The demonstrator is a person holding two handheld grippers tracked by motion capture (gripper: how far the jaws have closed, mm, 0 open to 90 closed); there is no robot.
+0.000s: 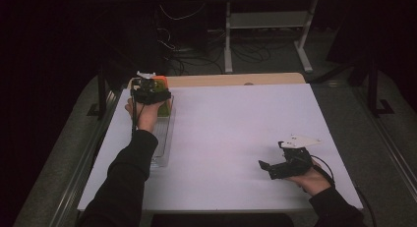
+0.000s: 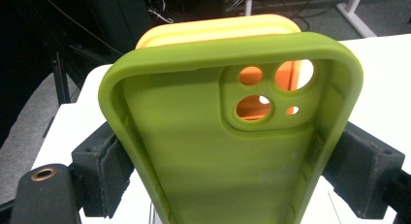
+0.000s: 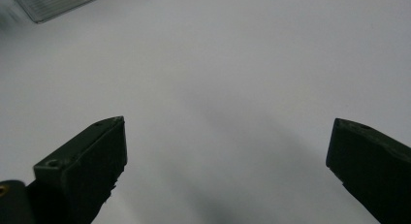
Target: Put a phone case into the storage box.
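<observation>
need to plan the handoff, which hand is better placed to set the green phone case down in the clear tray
Left. The left gripper already clamps the green phone case at the clear tray, beside the orange case. The right gripper rests open far across the table.

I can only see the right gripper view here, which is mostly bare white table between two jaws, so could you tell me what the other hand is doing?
Observer: The left gripper is at the far left of the table, and its jaws clamp a green phone case by its long sides.
Operator: Thank you. Is there anything behind that case?
Observer: Yes, an orange phone case stands right behind it; its colour shows through the camera holes.
Operator: And what is the clear thing at my top left corner?
Observer: A clear plastic tray lying along the table's left edge, under the left forearm.
</observation>
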